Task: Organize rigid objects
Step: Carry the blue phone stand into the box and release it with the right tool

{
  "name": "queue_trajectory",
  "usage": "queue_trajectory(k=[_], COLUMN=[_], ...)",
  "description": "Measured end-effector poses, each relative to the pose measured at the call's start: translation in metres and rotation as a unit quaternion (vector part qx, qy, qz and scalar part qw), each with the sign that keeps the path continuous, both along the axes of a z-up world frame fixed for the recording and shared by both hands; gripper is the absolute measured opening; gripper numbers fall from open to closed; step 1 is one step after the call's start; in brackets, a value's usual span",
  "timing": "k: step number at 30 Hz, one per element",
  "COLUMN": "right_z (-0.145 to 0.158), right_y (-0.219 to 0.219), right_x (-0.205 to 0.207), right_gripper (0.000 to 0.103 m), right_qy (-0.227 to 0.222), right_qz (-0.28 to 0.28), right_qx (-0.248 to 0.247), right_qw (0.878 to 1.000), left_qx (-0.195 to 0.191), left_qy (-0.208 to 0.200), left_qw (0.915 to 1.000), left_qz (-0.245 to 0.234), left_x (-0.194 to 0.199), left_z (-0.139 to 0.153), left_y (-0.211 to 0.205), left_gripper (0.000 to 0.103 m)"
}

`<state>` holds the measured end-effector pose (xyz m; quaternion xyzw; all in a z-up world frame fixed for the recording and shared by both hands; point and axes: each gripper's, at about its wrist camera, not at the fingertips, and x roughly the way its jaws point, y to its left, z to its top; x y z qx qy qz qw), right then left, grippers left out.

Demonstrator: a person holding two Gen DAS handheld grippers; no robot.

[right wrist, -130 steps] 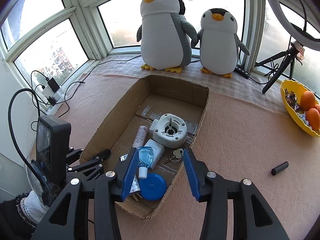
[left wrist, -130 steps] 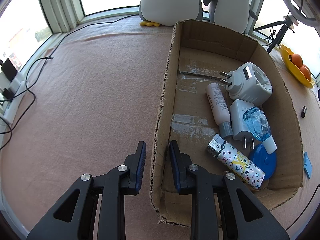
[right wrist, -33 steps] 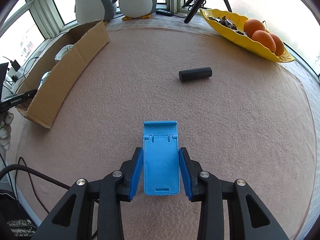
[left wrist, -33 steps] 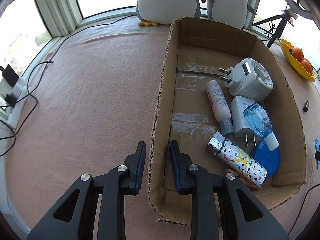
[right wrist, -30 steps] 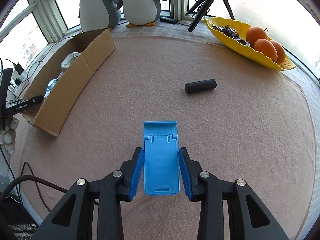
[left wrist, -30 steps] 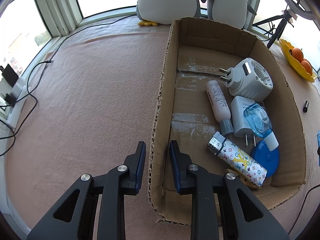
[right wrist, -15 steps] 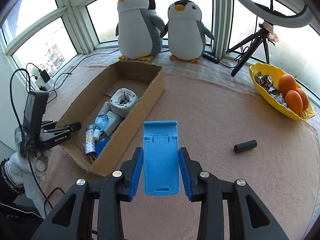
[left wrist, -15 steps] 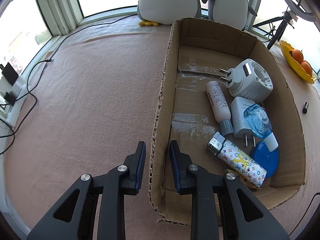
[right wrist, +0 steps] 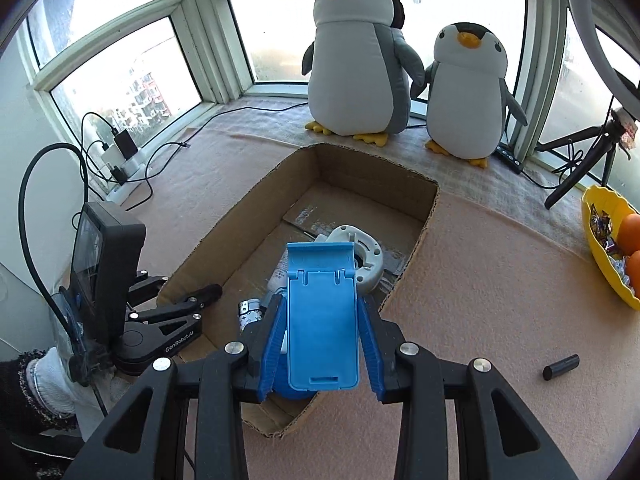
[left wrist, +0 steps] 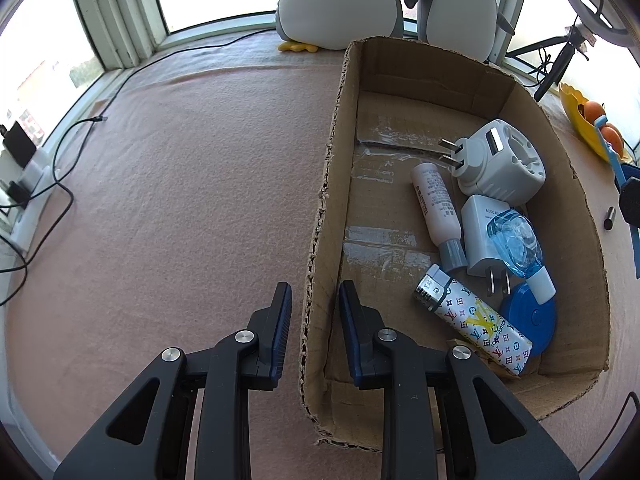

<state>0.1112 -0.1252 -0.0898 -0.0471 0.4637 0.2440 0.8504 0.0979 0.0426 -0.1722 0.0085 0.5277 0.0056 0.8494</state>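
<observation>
At the left, the left gripper [left wrist: 312, 320] straddles the near left wall of the cardboard box [left wrist: 320, 216], one finger outside and one inside; the fingers [left wrist: 280, 320] stand slightly apart, with a gap visible on each side of the cardboard, so they bracket the wall rather than pinch it. Inside the box, toward its right wall, lie a white travel adapter [left wrist: 500, 168], a small white bottle [left wrist: 436, 208], a patterned lighter [left wrist: 476, 320] and a blue disc [left wrist: 532, 320]. Further right, the right gripper [right wrist: 322, 344] is closed on the long edges of a blue folding stand [right wrist: 322, 316], whose long axis runs straight ahead along the fingers, its hinged end leading. The stand hangs above the near right part of the box [right wrist: 420, 240], over the objects already stowed; only the right hand carries it. The release probably depends on this alignment: a drop here would land on the existing pile, whereas the bare cardboard floor lies ahead and to the left. A black cylinder [right wrist: 560, 366] remains on the pink surface [right wrist: 500, 280], well outside the right wall.
</observation>
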Motion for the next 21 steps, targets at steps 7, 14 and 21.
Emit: queue_trajectory(k=[7,14,21], right_z=[-0.012,-0.014,-0.008], right_y=[0.021,0.026,0.019], right_x=[0.006,0.009,0.01], right_gripper=[0.033,0.041,0.053], right_qy=[0.008,0.007,-0.006], right_qz=[0.012,0.013,-0.003], right_qx=[-0.007,-0.005,-0.003], right_qw=[1.0,1.0,1.0], left_qx=[-0.001,0.0,0.0], left_qy=[0.0,-0.001,-0.001], left_qw=[1.0,1.0,1.0], left_qz=[0.001,0.0,0.0], left_x=[0.0,0.0,0.0], left_z=[0.0,0.0,0.0], left_y=[0.0,0.001,0.001], left_gripper=[0.023,0.023,0.023])
